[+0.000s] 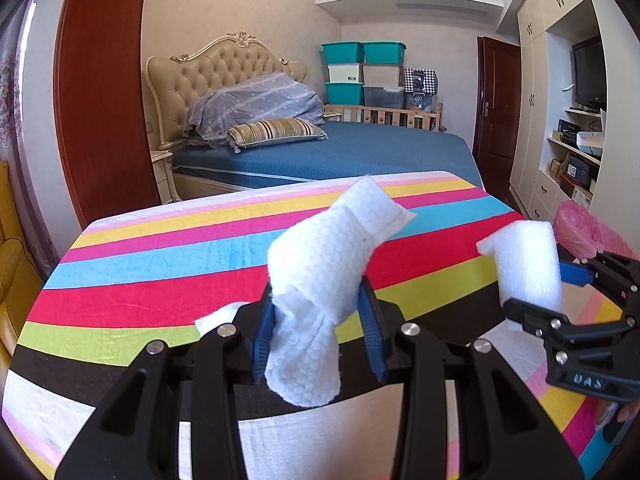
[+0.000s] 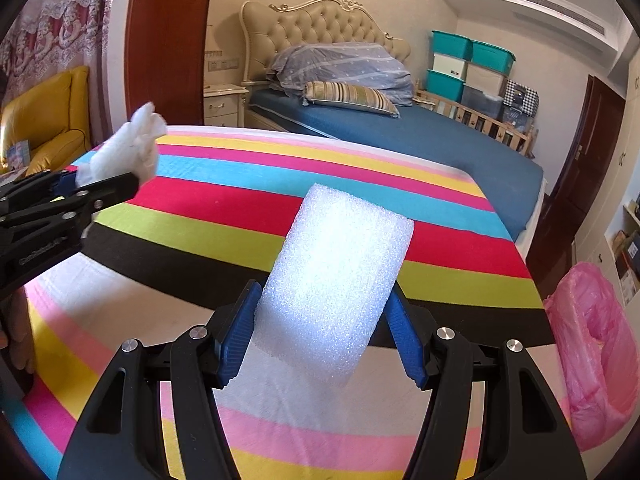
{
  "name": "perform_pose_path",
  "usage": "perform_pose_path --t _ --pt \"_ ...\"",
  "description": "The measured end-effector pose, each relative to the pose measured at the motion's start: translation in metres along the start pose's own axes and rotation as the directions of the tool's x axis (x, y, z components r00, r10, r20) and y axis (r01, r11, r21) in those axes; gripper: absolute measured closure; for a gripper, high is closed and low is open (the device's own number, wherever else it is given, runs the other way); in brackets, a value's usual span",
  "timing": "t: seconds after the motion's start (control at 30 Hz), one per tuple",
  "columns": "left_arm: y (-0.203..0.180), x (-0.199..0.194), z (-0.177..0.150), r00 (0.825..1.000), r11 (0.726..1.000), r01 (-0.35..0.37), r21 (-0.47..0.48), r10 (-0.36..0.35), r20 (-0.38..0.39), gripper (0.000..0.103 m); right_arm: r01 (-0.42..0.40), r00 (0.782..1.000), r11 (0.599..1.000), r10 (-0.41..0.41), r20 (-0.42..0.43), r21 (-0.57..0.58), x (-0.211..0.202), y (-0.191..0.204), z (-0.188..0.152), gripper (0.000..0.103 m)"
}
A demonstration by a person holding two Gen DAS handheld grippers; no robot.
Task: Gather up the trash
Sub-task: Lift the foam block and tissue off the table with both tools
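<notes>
both tongs [image 1: 318, 320] [image 2: 320, 336] clamped, angled down, side by side.

The left gripper [image 1: 320, 320] is holding a crumpled white paper towel [image 1: 324, 264] between its blue fingers [image 1: 262, 336] — the towel is sticking up and also hanging down below the pads. Under it the desk [image 1: 160, 264] is wearing a cloth with bright stripes. At the right, the right gripper [image 1: 560, 292] is coming into view and is gripping a white foam piece [image 1: 528, 264], which is standing almost upright. Behind this gripper a pink bag [image 1: 588, 232] is showing at the desk's edge. Further back a bed [image 1: 360, 152] with a blue cover is carrying a striped pillow [image 1: 276, 132], and teal storage boxes [image 1: 360, 72] are standing stacked near the wall.
</notes>
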State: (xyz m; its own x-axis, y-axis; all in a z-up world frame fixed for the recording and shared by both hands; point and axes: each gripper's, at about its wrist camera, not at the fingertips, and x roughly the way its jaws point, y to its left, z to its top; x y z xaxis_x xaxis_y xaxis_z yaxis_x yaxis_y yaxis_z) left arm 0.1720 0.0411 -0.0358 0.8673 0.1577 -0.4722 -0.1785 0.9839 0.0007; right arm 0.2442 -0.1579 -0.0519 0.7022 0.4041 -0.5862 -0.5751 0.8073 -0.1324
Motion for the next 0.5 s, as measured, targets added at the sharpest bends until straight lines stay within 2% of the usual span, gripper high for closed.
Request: perform_pose_path --t 0.37,0.5 --pt "-0.003 -0.001 0.001 1.000 1.000 -0.014 0.020 0.014 0.008 0.065 -0.033 0.999 0.999 0.033 0.040 0.015 -0.023 0.008 -0.013 0.043" --pt "-0.006 -0.013 -0.002 0.999 0.999 -0.006 0.042 0.004 0.045 0.065 -0.044 0.998 0.999 0.043 0.053 0.024 -0.032 0.008 -0.015 0.043"
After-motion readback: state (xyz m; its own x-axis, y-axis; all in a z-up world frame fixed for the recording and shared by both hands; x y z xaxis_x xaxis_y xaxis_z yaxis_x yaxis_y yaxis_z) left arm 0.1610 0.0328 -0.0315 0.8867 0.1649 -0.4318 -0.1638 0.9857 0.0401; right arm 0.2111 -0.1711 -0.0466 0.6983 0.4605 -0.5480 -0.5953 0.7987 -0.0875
